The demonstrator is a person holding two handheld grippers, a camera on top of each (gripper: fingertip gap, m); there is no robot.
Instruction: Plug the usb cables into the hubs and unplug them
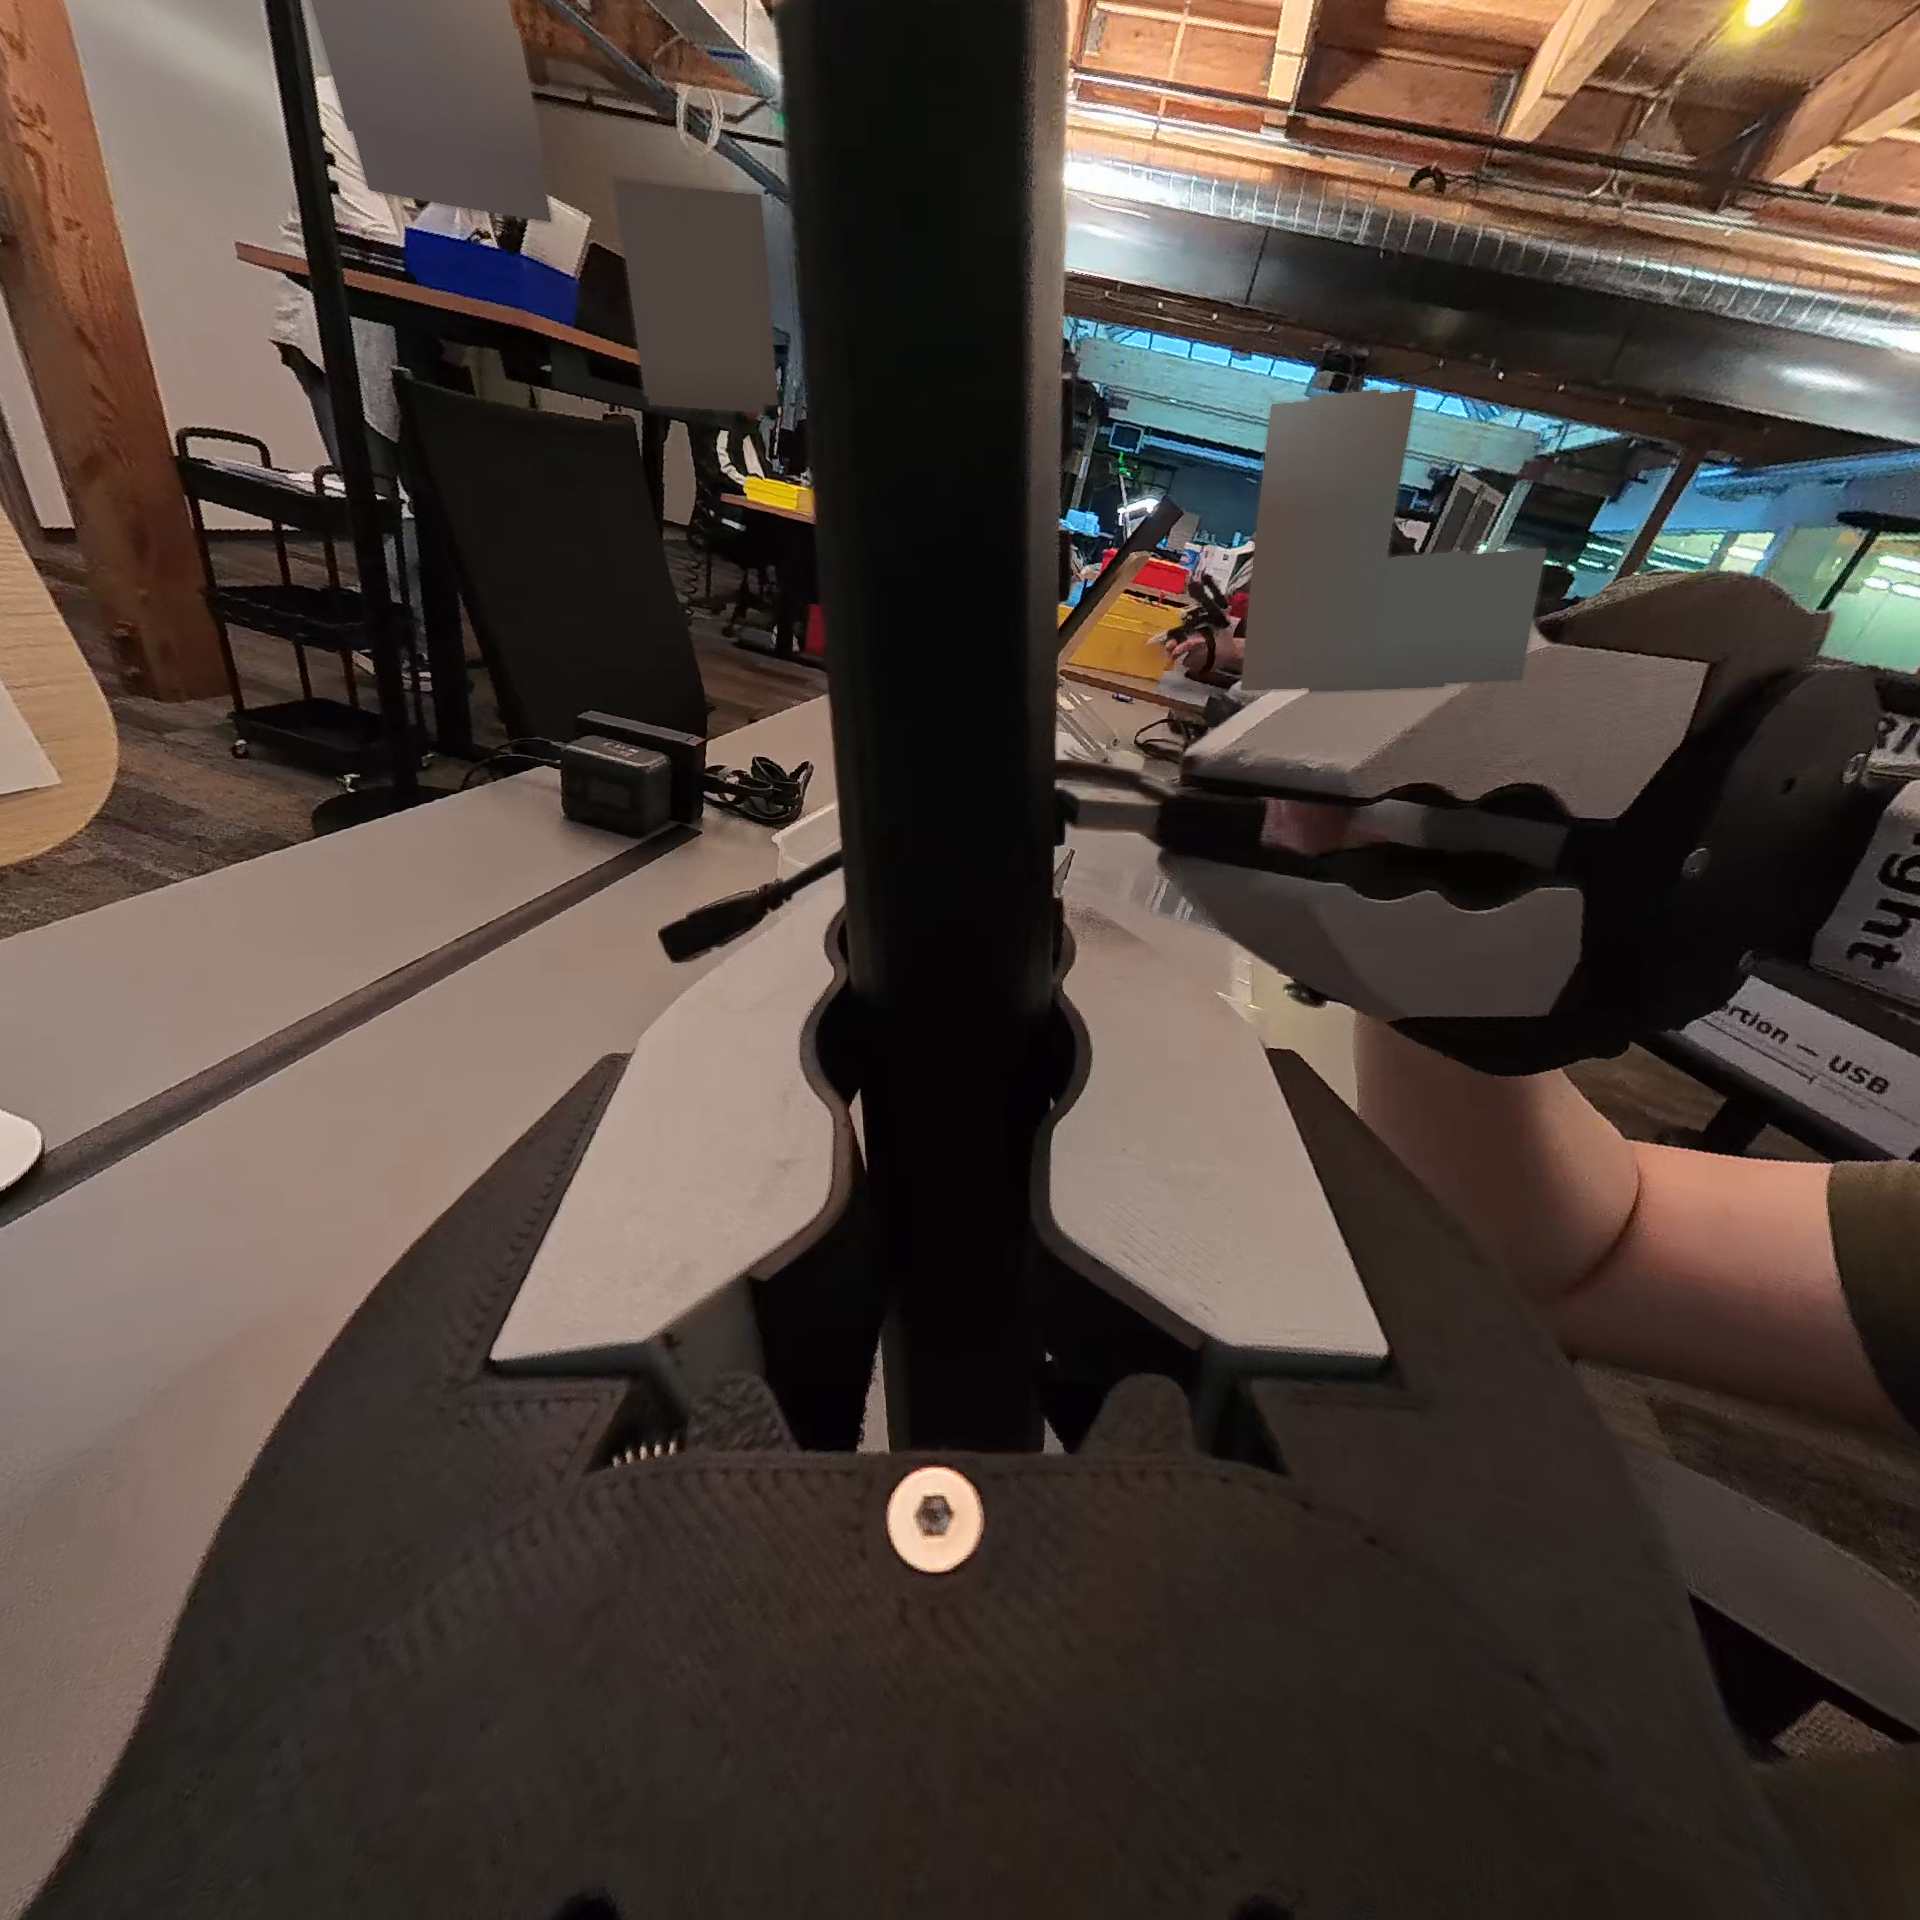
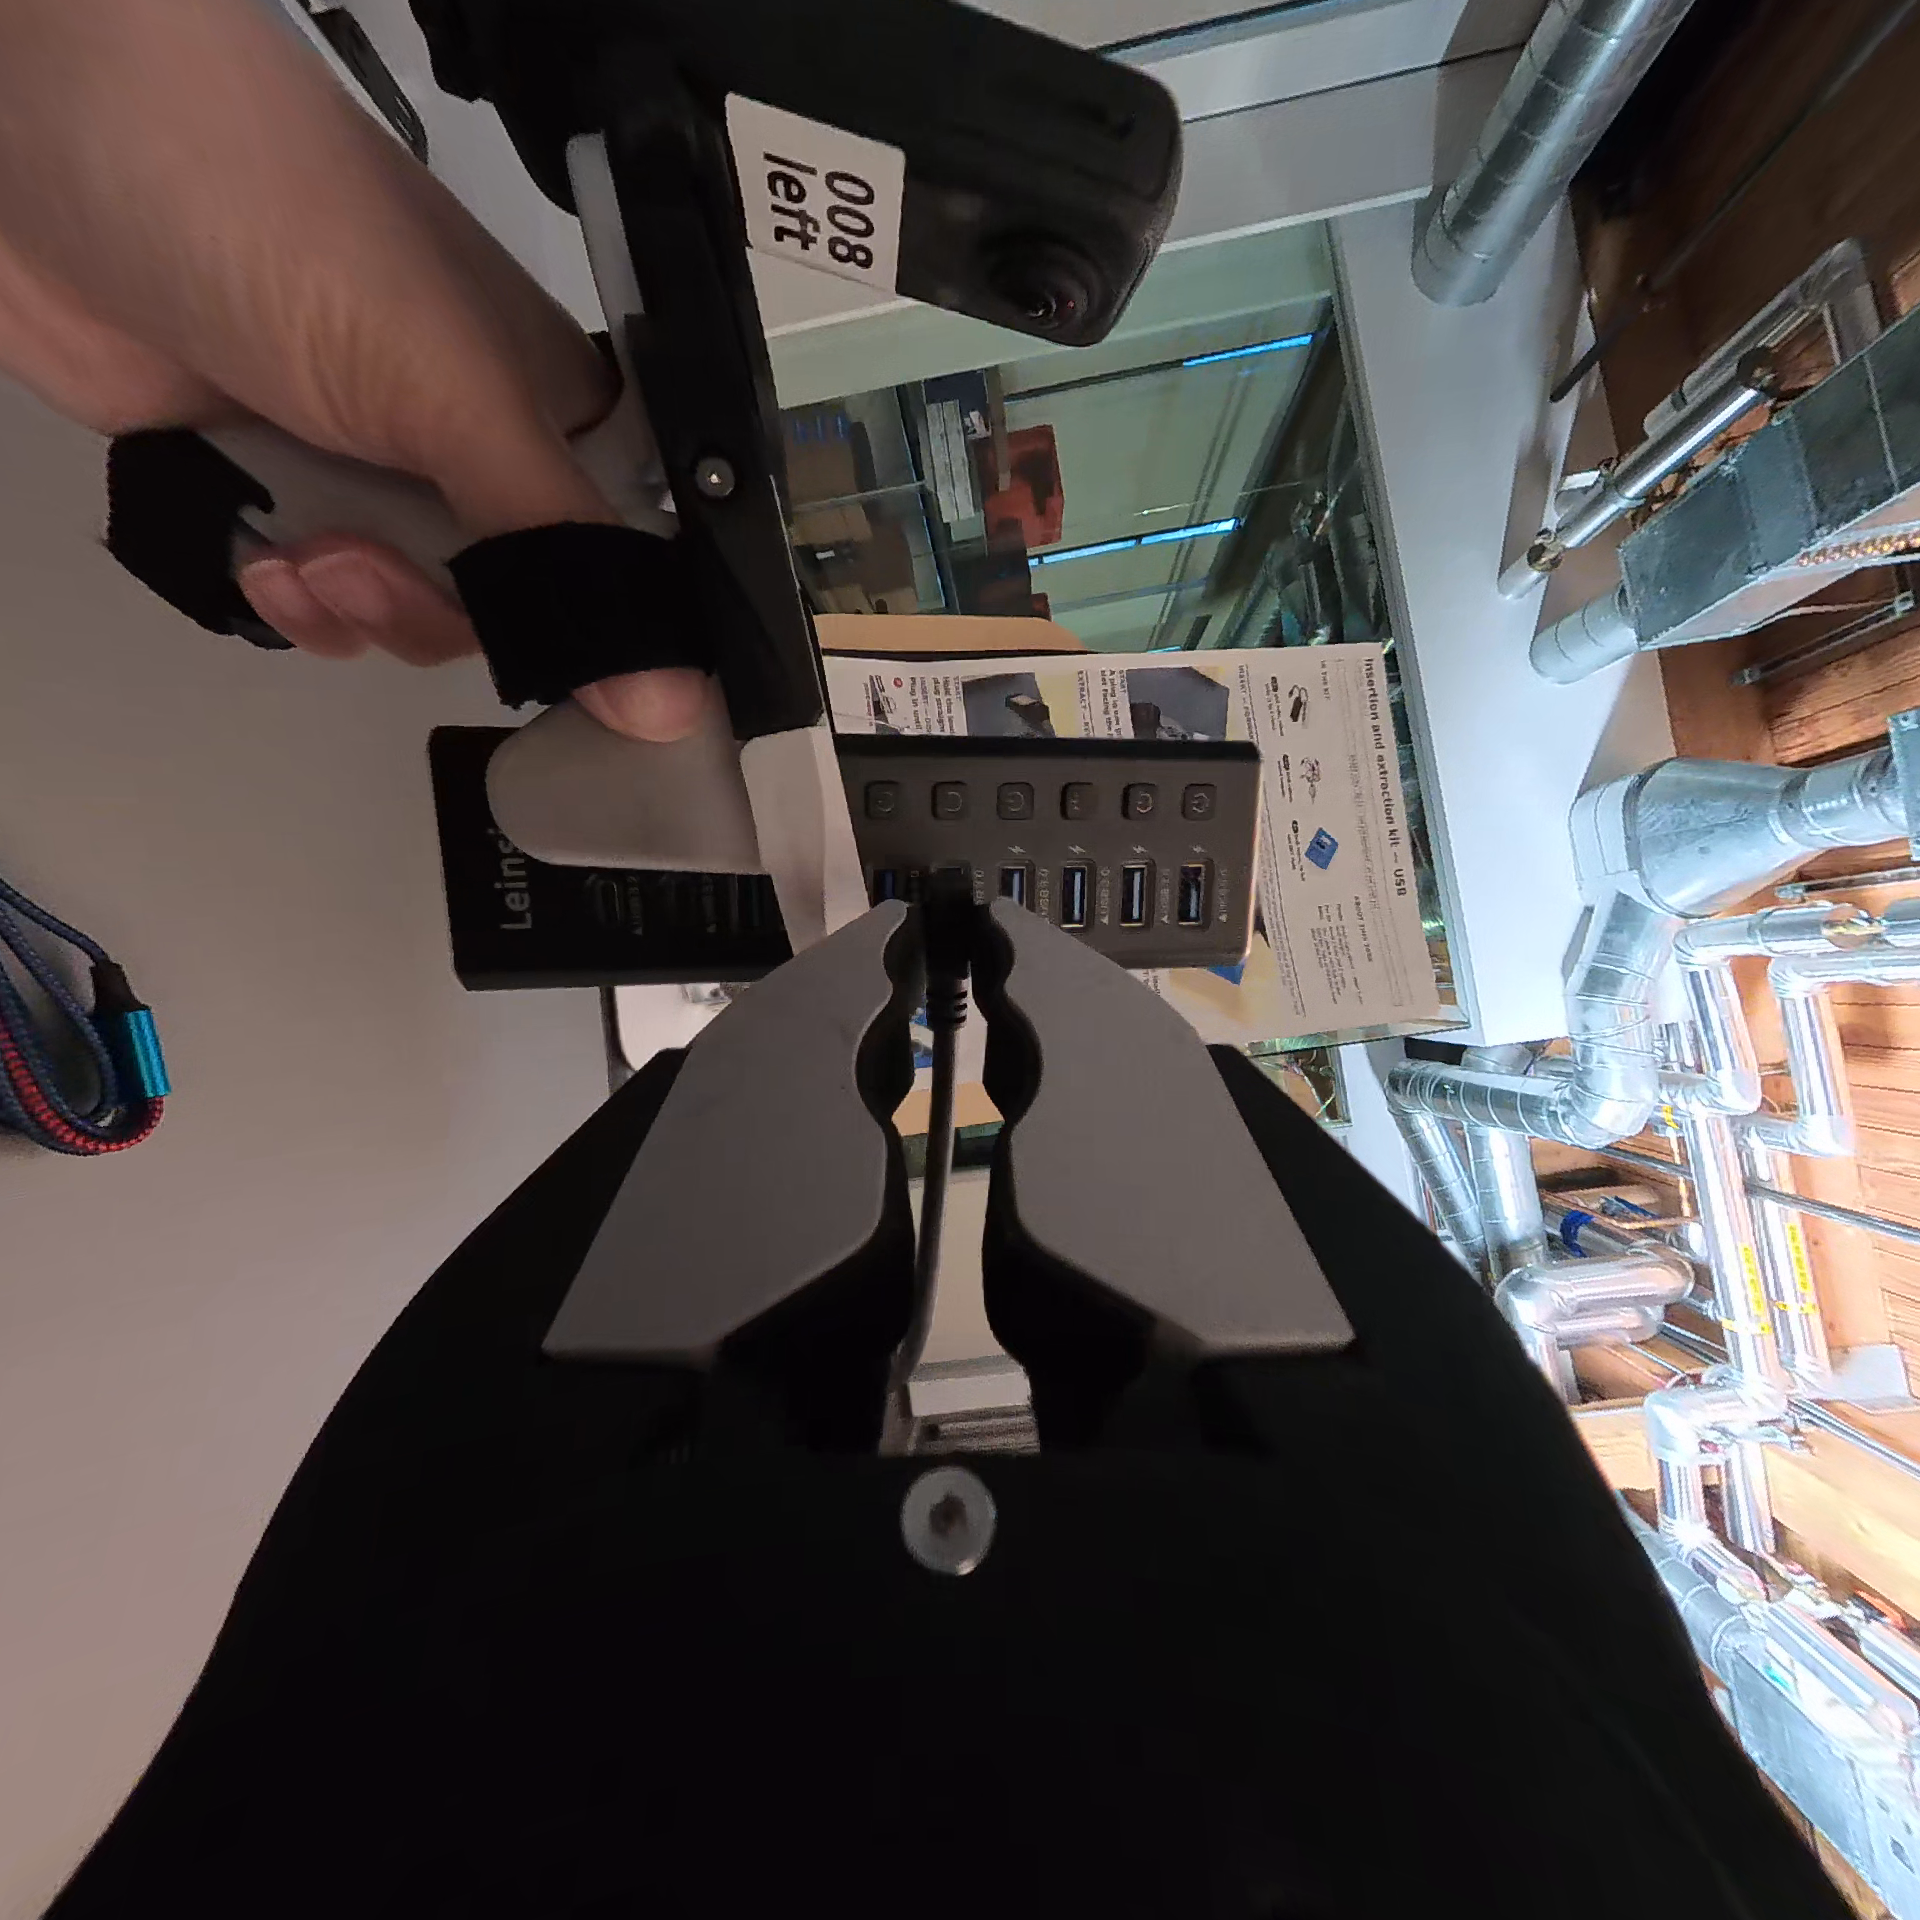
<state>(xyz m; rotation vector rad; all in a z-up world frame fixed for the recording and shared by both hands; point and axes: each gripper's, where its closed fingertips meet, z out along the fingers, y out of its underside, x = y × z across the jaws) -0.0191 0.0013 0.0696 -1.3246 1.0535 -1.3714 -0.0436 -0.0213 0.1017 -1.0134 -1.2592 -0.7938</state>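
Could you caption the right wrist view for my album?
Right gripper pinches a black USB plug at the dark hub the left gripper holds.

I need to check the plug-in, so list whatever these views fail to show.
1. Hub port face: left wrist view sees it edge-on, held in the left gripper.
2. Plug depth: right wrist view, tip hidden between the right gripper fingertips.
3. Some hub ports: right wrist view, covered by the left gripper's finger.
4. Cable far end: right wrist view, lost behind the right gripper's body.

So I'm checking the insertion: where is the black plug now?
In the right wrist view, the black plug sits centre, pinched by the right gripper, at a port of the hub.
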